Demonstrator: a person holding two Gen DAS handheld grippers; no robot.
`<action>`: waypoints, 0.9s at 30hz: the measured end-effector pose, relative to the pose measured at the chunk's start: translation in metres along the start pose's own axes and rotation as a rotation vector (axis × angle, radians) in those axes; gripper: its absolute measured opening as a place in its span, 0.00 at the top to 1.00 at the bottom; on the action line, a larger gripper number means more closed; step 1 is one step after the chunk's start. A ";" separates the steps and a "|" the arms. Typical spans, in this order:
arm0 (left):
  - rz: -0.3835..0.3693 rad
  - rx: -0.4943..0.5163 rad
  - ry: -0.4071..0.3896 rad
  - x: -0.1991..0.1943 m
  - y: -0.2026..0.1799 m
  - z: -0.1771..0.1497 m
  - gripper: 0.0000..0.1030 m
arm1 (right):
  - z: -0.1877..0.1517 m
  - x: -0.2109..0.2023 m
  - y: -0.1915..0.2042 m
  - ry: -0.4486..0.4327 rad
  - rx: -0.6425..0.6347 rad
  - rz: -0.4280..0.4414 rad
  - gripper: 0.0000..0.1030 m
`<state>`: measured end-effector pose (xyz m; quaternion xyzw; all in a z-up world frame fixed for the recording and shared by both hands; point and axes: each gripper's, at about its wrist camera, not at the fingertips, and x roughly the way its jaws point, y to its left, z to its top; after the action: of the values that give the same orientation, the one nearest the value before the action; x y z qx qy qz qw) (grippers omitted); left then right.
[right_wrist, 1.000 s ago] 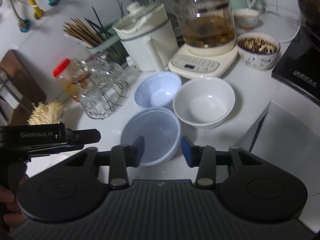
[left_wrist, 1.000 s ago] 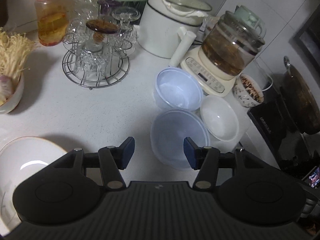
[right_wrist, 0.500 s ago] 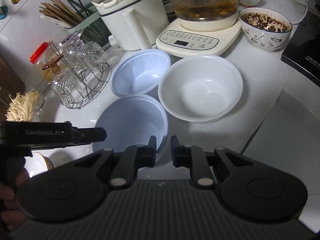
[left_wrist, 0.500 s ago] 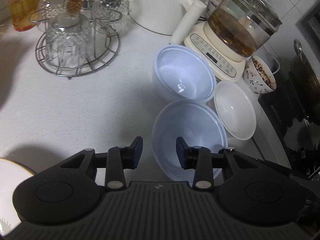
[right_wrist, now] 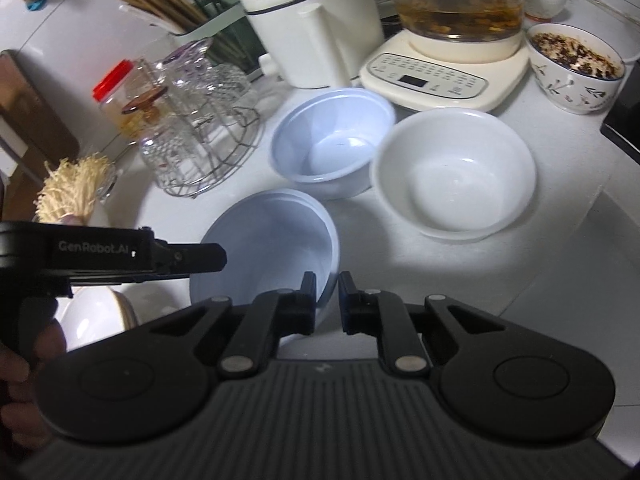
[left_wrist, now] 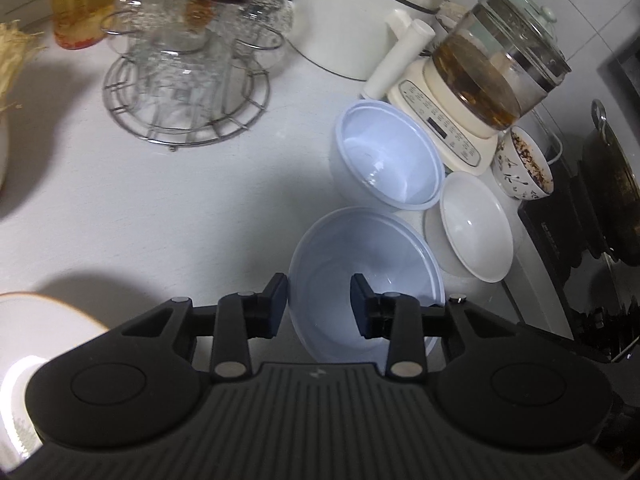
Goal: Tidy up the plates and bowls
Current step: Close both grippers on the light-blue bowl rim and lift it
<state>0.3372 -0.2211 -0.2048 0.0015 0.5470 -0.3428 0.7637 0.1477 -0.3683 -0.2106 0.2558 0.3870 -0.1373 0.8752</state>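
A pale blue bowl (left_wrist: pixel 384 256) (right_wrist: pixel 272 236) sits nearest on the white counter. My left gripper (left_wrist: pixel 319 300) is open and straddles its left rim, one finger inside and one outside. My right gripper (right_wrist: pixel 327 298) is nearly shut around its right rim; whether the pads touch it is unclear. A second pale blue bowl (left_wrist: pixel 386 156) (right_wrist: pixel 332 136) stands behind it. A white bowl (left_wrist: pixel 476 226) (right_wrist: pixel 454 176) stands to the right. A gold-rimmed white bowl (left_wrist: pixel 24 320) lies at the near left.
A wire rack of glasses (left_wrist: pixel 188 68) stands at the back left, a white pot (left_wrist: pixel 352 12) and a glass kettle (left_wrist: pixel 492 68) on its base behind the bowls. A patterned bowl of food (right_wrist: pixel 576 68) and a dark stove (left_wrist: pixel 580 240) are to the right.
Both grippers moved in onto the near blue bowl. The right jaws narrowed from open to nearly shut at its rim. The left jaws narrowed a little, then widened slightly at the left rim.
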 end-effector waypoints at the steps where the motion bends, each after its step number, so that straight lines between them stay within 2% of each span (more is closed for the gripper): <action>1: 0.007 -0.005 -0.002 -0.003 0.002 -0.001 0.61 | 0.000 0.000 0.003 0.003 -0.005 0.005 0.86; 11: 0.066 -0.028 0.000 -0.015 0.011 -0.010 0.61 | -0.005 0.010 0.020 0.051 -0.070 0.027 0.86; 24: 0.078 -0.090 -0.012 -0.016 0.029 -0.004 0.60 | -0.001 0.011 0.028 0.055 -0.097 0.015 0.84; 27: 0.071 -0.099 -0.022 -0.017 0.031 0.000 0.55 | 0.005 0.007 0.027 0.041 -0.087 0.014 0.84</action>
<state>0.3511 -0.1883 -0.2022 -0.0206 0.5546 -0.2882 0.7803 0.1675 -0.3486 -0.2037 0.2232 0.4087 -0.1090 0.8782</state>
